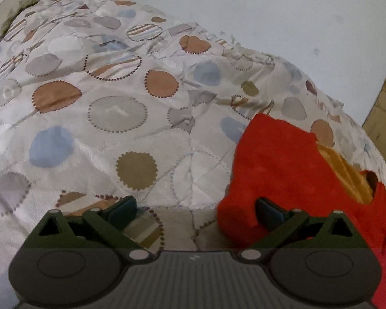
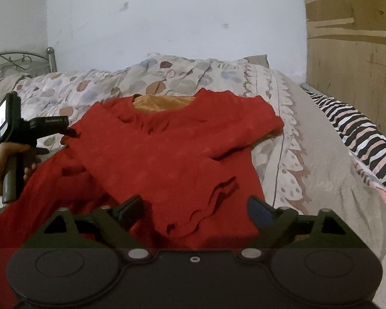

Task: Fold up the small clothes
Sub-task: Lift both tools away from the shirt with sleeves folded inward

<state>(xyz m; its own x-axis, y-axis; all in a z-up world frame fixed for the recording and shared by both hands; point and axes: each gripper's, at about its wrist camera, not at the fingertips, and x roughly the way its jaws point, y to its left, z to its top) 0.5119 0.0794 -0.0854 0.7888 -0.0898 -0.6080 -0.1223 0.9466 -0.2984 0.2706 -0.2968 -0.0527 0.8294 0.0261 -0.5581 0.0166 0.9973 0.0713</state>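
A red garment [image 2: 172,149] with an orange lining [image 2: 164,103] at its neck lies spread on the bed, a sleeve folded across its front. My right gripper [image 2: 195,213] stands open over the near hem, with loose red cloth lying between its fingers and not pinched. In the right wrist view a hand [image 2: 2,159] holds my left gripper [image 2: 72,132] at the garment's left edge. In the left wrist view my left gripper [image 1: 195,211] is open. Its right finger [image 1: 267,212] is over the edge of the red garment [image 1: 283,164] and its left finger over the quilt.
A quilt [image 1: 110,97] with a pattern of circles covers the bed. A pillow [image 1: 10,13] and a metal headboard [image 2: 18,61] are at the far left. A striped cloth [image 2: 360,134] lies along the right edge, next to a brown board [image 2: 352,38] against the white wall.
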